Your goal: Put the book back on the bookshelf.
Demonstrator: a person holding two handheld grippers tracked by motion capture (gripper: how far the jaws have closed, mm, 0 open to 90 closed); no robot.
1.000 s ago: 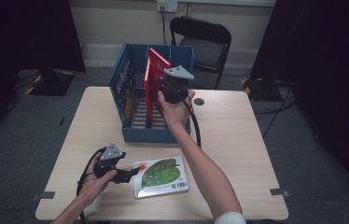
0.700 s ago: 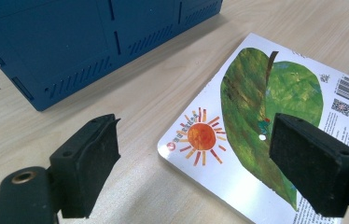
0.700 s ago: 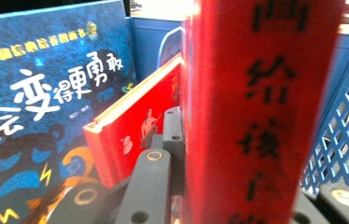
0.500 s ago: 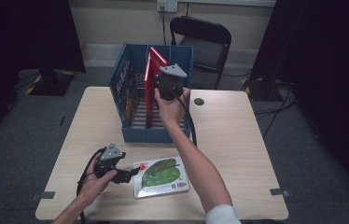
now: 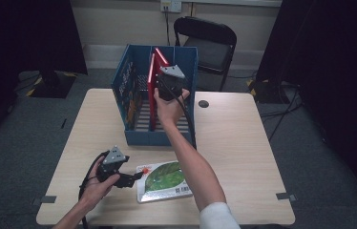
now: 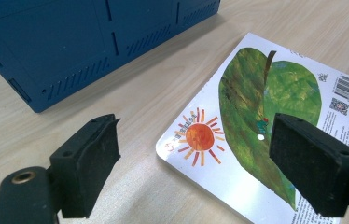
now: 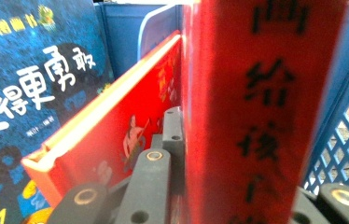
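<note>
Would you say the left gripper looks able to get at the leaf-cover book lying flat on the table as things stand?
Probably yes. The left gripper stands open just over the corner of the leaf-cover book, with nothing between them. Since the book lies flat on the table, getting a jaw under its edge may be awkward.

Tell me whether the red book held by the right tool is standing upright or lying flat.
Upright. The red book stands on edge inside the blue crate, its top above the rim, with the right tool shut on it.

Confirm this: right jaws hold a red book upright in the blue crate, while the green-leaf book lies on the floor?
Not the floor. The green-leaf book lies flat on the table, as the high view shows. The right gripper does hold the red book upright in the blue crate.
</note>
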